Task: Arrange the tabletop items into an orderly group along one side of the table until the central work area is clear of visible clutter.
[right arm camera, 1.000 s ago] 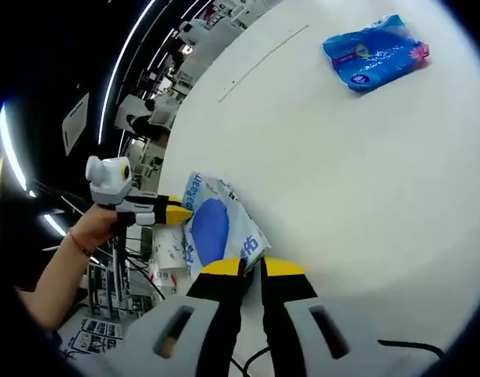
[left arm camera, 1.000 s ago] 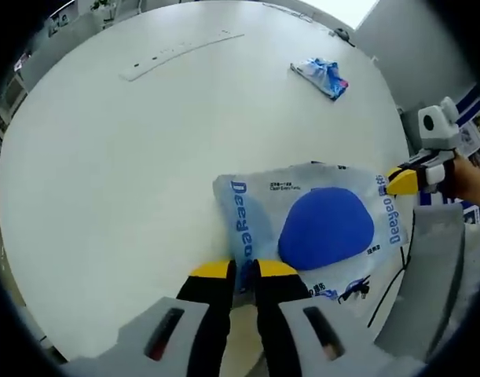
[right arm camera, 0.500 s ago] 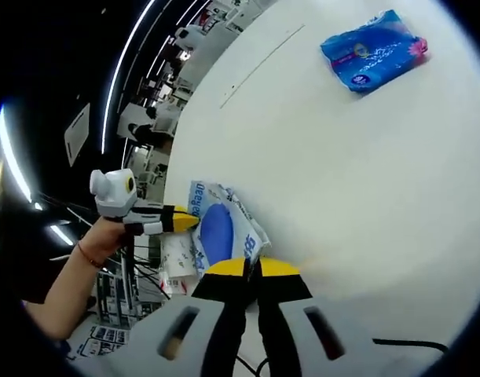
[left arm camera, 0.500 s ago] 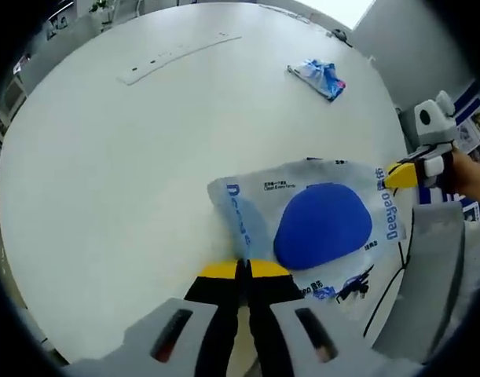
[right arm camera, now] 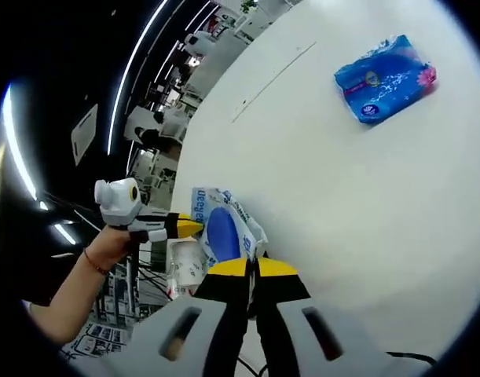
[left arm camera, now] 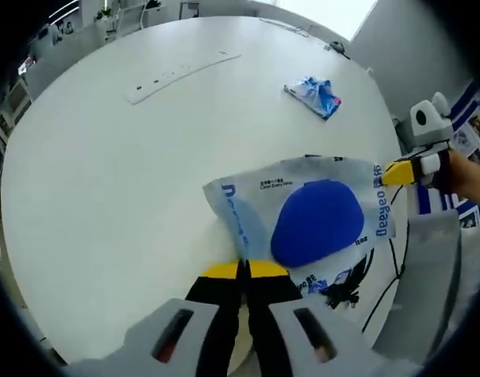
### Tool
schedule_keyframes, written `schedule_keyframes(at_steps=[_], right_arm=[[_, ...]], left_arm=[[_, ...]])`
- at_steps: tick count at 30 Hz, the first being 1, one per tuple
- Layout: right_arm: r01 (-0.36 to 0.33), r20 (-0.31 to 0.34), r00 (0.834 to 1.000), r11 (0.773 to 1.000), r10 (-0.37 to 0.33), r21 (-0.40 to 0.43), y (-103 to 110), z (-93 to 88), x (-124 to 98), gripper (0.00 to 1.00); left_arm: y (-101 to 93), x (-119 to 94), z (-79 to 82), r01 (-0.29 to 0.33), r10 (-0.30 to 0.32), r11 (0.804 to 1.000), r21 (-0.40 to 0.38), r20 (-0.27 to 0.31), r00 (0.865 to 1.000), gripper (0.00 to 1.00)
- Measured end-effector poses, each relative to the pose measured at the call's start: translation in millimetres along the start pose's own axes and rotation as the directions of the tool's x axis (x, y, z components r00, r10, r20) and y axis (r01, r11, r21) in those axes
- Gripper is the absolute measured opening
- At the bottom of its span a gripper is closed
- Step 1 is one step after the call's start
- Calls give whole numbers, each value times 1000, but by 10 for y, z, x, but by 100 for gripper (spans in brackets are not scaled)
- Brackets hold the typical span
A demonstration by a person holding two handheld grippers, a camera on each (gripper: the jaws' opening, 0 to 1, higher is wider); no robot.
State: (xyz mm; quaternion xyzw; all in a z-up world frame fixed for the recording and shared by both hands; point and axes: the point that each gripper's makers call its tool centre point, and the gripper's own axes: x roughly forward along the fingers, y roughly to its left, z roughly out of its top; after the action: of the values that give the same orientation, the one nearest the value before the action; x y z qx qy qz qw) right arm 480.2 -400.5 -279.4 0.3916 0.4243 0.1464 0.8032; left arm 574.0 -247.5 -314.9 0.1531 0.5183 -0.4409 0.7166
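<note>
So, both grippers have hold of the same thing: a white plastic pack (left arm camera: 302, 224) with a big blue oval on it and blue lettering down its short ends. In the left gripper view the left gripper (left arm camera: 244, 269) has its yellow-tipped jaws pressed together on the pack's near edge, and the right gripper (left arm camera: 398, 173) comes in from the right, pinching the far right corner. The right gripper view tells the same story from the other end: the right gripper (right arm camera: 255, 268) is clamped on the pack (right arm camera: 224, 228) and the left gripper (right arm camera: 185, 228), held in a person's hand (right arm camera: 106, 250), grips the opposite end.

The pack sits right at the rim of the round white table (left arm camera: 106, 173), with its lower right part seeming to hang out past the edge, though the fisheye makes that hard to call. A black cable (left arm camera: 381, 290) trails down off that side.

There's a lot of bare tabletop beyond the pack. A small blue packet (left arm camera: 313, 88) lies well away near the far rim, in the right gripper view a bright blue pouch (right arm camera: 385, 77) flat on the table. A long thin white strip (left arm camera: 181, 64) lies across the far part of the table, also well apart from everything.
</note>
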Motion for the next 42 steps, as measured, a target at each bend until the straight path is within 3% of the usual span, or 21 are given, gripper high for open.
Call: schedule_keyframes(at_steps=[13, 24, 34, 42], right_arm=[[-15, 7, 1000, 990, 16, -143, 143, 368, -146, 0], [-27, 15, 999, 969, 32, -247, 305, 711, -285, 0], [-35, 18, 999, 941, 44, -338, 429, 1084, -354, 0], [-30, 5, 999, 906, 36, -422, 482, 1411, -297, 0]], left_arm=[[-128, -181, 140, 8, -3, 998, -60, 97, 995, 0], [-320, -363, 306, 21, 7, 991, -134, 199, 980, 0], [-459, -450, 457, 38, 15, 980, -193, 269, 963, 0], [-504, -466, 563, 49, 31, 969, -243, 314, 949, 0]])
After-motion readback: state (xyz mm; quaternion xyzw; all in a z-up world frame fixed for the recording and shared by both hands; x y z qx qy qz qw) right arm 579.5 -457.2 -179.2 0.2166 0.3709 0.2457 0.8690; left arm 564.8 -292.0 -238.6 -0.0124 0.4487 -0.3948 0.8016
